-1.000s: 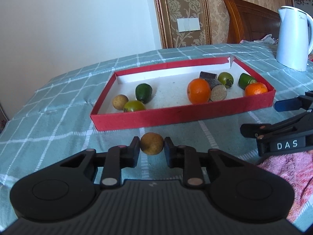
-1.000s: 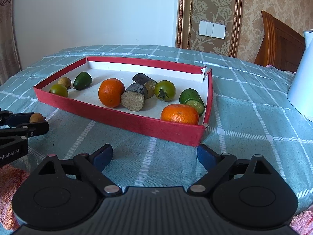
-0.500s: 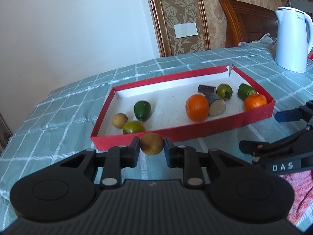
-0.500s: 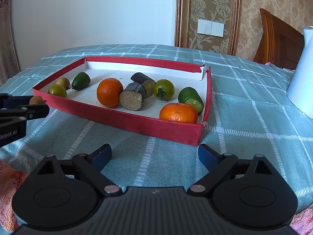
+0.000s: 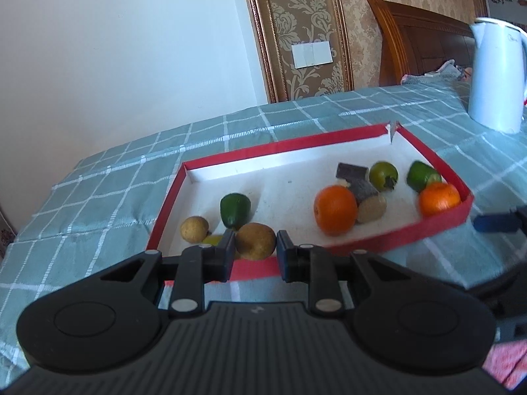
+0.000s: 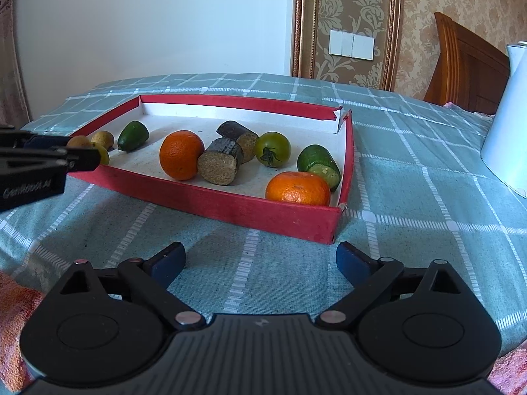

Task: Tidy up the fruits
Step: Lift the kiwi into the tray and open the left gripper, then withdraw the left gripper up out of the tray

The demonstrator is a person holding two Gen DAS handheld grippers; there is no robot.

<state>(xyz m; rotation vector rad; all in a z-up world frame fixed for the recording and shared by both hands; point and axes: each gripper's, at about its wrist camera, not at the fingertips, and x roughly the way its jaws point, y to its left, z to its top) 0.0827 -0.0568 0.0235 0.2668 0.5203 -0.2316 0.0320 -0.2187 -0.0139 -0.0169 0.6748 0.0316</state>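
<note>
Left gripper (image 5: 256, 247) clamps a small brown fruit (image 5: 255, 241) above the near-left rim of the red tray (image 5: 378, 237); a second brown fruit (image 5: 194, 229) lies inside.

A white wall (image 5: 115, 49) meets gold-patterned wallpaper (image 5: 306, 16) behind a carved wooden headboard (image 5: 425, 36).

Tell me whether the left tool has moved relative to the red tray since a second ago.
Yes. The left tool, shut on the brown fruit, has moved toward the red tray; the fruit now overlaps its near wall.
</note>
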